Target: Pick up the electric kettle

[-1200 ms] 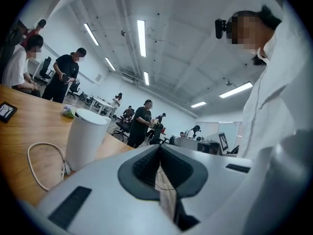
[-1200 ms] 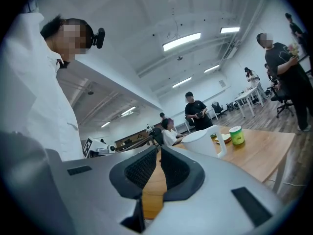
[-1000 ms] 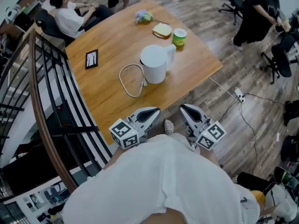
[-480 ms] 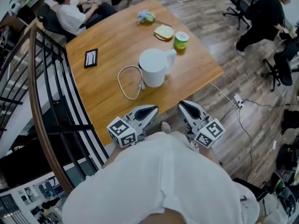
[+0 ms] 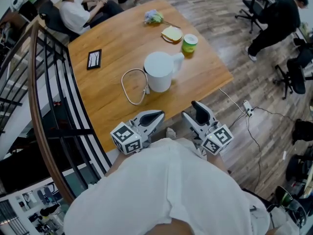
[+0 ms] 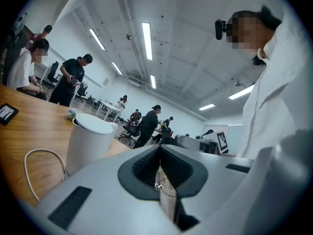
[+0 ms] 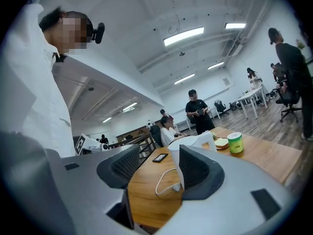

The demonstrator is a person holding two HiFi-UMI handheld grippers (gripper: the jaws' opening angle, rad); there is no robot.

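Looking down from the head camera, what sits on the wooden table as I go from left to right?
Flat black phone-like device → looped white cord → white cylindrical electric kettle → small green cup with a white lid.

The wooden table point(image 5: 112, 38) carries a black phone point(image 5: 94, 59) near its left edge, flowers point(image 5: 152, 17) at the far end, a sandwich point(image 5: 171, 34) just beside a green cup point(image 5: 189, 42), and a looped white cable point(image 5: 132, 87); a railing point(image 5: 36, 106) runs along its left side.
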